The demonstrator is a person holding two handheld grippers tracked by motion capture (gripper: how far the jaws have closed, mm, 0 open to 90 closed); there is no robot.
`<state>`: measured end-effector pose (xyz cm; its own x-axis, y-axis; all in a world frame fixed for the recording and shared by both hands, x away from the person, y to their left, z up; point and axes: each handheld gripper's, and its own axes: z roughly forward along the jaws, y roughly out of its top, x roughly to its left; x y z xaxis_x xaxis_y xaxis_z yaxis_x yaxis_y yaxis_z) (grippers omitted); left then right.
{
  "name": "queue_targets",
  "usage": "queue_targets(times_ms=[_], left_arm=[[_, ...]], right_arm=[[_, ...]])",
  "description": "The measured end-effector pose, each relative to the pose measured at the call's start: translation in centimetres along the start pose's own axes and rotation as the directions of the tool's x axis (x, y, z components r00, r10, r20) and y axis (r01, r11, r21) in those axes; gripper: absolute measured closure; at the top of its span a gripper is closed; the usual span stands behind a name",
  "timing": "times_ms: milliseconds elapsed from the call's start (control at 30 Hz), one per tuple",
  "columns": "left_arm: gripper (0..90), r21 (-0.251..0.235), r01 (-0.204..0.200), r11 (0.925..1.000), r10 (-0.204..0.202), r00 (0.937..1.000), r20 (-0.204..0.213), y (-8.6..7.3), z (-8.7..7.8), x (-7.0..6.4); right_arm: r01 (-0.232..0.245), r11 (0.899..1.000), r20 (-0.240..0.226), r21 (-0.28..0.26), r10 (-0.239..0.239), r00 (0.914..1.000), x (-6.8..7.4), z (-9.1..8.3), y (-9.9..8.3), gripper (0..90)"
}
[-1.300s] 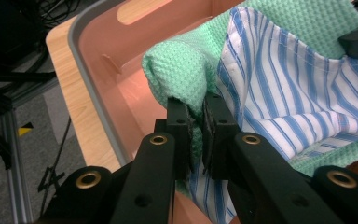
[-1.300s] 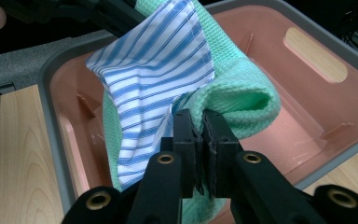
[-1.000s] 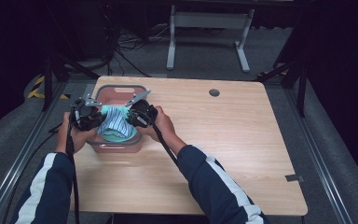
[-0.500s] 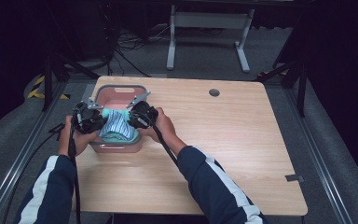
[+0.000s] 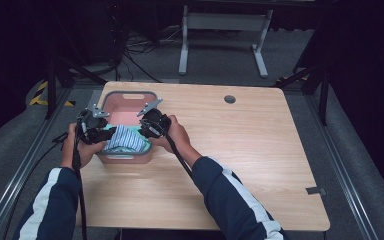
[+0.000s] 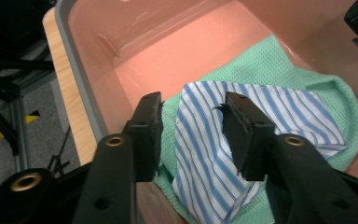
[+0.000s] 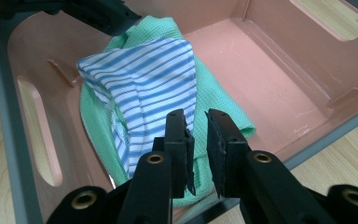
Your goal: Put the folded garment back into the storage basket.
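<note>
placing folded cloths in the pink bin [image 5: 130, 96] on the desk [image 5: 260, 150]: striped cloth [image 6: 242, 135] lying on green cloth [image 7: 214, 98], left gripper [image 6: 191, 126] jaws apart over it, right gripper [image 7: 196, 140] jaws nearly together, empty; next, probably lifting both clear.

green towel [image 6: 279, 60] mostly under striped cloth [image 6: 223, 154], cloth's lower end cropped

Wooden table [image 5: 260, 165], pink basket [image 5: 130, 96] at left edge
</note>
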<state>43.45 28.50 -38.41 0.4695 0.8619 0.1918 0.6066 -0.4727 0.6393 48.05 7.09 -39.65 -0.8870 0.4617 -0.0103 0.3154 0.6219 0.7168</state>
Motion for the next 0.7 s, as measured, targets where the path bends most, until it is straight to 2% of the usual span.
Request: queue_targets(times_ms=[67, 100, 233, 267, 367, 433, 500, 600, 700], left_arm=[[54.9, -0.019, -0.011, 0.9998, 0.011, 0.9999, 0.001, 0.1, -0.3, -0.1], [53.8, -0.012, -0.008, 0.9999, 0.008, 0.9999, 0.007, 0.1, -0.4, -0.2], [51.8, -0.031, -0.014, 0.9994, 0.014, 0.9998, 0.013, 0.4, -0.6, -0.6], [51.8, -0.035, -0.01, 0.9993, 0.011, 0.9997, 0.023, 0.6, -0.9, -0.8], [50.5, -0.072, -0.003, 0.9974, 0.004, 0.9998, 0.022, 1.0, -1.5, -1.2], [48.5, -0.074, 0.015, 0.9972, -0.013, 0.9993, 0.035, 1.2, -1.9, -1.5], [46.3, -0.096, 0.011, 0.9953, -0.008, 0.9993, 0.037, 1.4, -2.2, -1.8], [42.7, -0.104, 0.01, 0.9945, -0.005, 0.9988, 0.049, 1.7, -2.5, -2.3], [39.3, -0.109, 0.002, 0.994, 0.002, 0.9993, 0.036, 1.9, -2.8, -3.0]], right_arm=[[0.013, 1.0, 0.009, 0.003, -0.013, 0.9999, 0.0, -0.2, 0.0, 76.0], [0.018, 1.0, 0.011, 0.002, -0.018, 0.9998, 0.0, -0.3, 0.0, 74.9], [0.022, 1.0, 0.035, 0.003, -0.022, 0.9991, -0.1, -0.7, 0.0, 71.1], [0.024, 1.0, 0.042, -0.001, -0.024, 0.9988, -0.2, -1.0, 0.0, 69.7], [0.037, 0.999, 0.046, -0.006, -0.036, 0.9983, -0.3, -1.5, 0.0, 65.5], [0.05, 0.999, 0.044, -0.003, -0.049, 0.9978, -0.4, -1.9, -0.1, 62.0], [0.064, 0.998, 0.054, 0.003, -0.064, 0.9965, -0.3, -2.2, -0.2, 59.7], [0.077, 0.997, 0.061, 0.012, -0.078, 0.9951, -0.3, -2.7, -0.3, 55.0], [0.089, 0.996, 0.086, 0.019, -0.09, 0.9922, -0.3, -3.1, -0.5, 51.1]])
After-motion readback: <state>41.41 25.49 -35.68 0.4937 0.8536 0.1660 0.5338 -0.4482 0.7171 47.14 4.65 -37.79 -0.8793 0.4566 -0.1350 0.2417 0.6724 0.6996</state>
